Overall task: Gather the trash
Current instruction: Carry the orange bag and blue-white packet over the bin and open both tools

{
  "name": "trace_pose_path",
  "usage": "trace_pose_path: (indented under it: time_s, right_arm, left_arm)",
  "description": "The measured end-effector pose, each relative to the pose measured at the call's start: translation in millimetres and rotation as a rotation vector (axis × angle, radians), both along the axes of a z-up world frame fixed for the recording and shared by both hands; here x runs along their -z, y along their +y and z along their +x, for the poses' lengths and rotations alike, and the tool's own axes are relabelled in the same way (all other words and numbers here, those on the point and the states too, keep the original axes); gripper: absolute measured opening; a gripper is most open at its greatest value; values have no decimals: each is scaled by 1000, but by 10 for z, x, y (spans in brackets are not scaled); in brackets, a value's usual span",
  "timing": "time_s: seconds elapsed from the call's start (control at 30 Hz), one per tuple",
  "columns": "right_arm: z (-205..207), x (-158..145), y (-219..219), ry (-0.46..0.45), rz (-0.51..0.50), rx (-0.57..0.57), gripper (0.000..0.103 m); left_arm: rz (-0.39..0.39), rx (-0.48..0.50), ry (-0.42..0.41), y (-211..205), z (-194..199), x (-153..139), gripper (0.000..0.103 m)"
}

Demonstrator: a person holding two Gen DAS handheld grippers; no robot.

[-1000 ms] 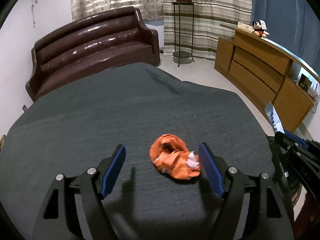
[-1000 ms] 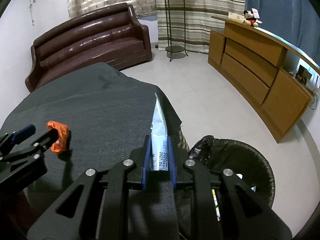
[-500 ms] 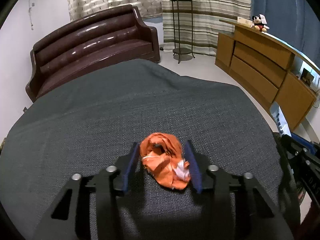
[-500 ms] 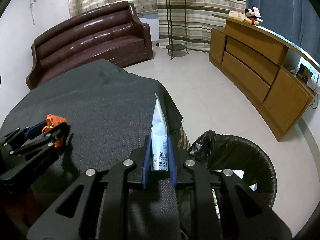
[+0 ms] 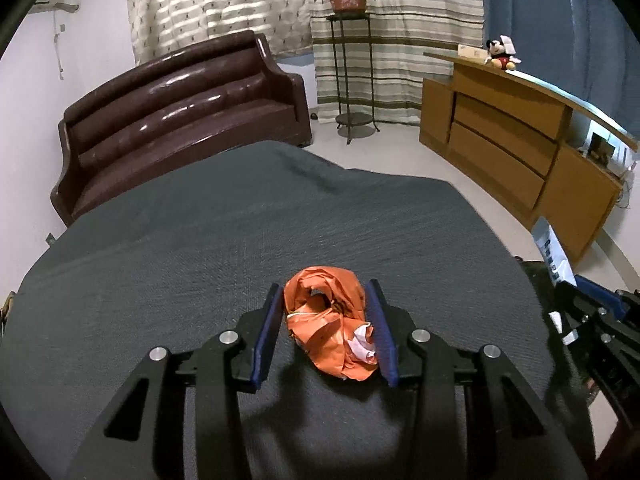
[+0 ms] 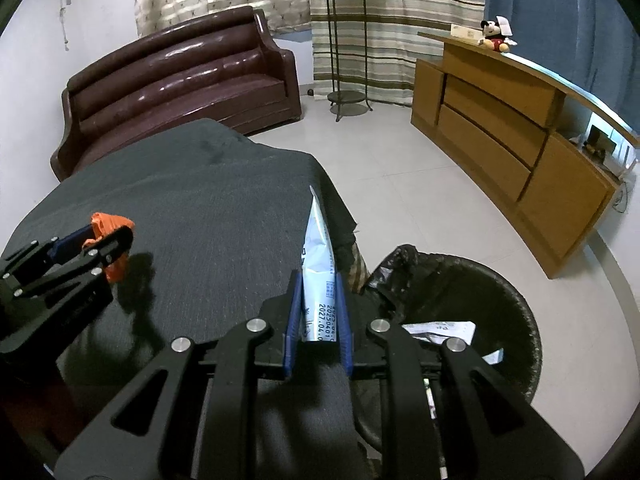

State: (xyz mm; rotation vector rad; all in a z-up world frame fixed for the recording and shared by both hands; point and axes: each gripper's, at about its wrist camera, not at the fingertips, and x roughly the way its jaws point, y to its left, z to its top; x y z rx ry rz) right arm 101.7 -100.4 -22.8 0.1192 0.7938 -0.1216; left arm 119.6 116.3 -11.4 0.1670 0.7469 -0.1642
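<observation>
The left tool has its two blue pads pressed on both sides of a crumpled orange plastic wrapper, with a bit of white paper stuck in its near end. The wrapper sits low over the worktop covered in dark grey cloth, and its shadow falls on the cloth under it; I cannot tell if it touches the cloth. From the right wrist camera, the same left tool shows at the left side with the orange wrapper poking out between its black fingers. The right tool is squeezed tight on a flat white and blue packet with printed dates. The packet stands up and points away from the tool, ending in a thin tip. Just to the right of the worktop edge, down on the pale tiled floor, stands a round black bin lined with a black bag. Some white paper scraps lie inside it. Far behind are a shiny dark brown leather sofa, a tall thin metal stand with a potted plant on top, and a long wooden cabinet with a small mouse toy sitting on it. Striped curtains hang behind the stand.
</observation>
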Motion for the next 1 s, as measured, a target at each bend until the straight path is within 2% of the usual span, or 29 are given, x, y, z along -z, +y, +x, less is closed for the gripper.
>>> trace_pose_path:
  time_s: [0.27, 0.5, 0.87, 0.97, 1.0]
  right_arm:
    - [-367, -92, -182, -25, -31, 50, 17]
    - [-609, -154, -492, -38, -48, 123, 17]
    - [-725, -124, -887, -42, -45, 216, 17]
    - [-707, -85, -968, -42, -42, 241, 20]
    - [-710, -75, -981, -41, -39, 247, 24]
  left_arm:
    - [-23, 57, -23, -264, -211, -104, 42]
    - [-32, 138, -42, -693, -351, -129, 42]
    - [-21, 237, -69, -1348, -393, -112, 43]
    - [-11, 242, -69, -1440, -370, -83, 52]
    - [-11, 246, -69, -1460, -374, -78, 54]
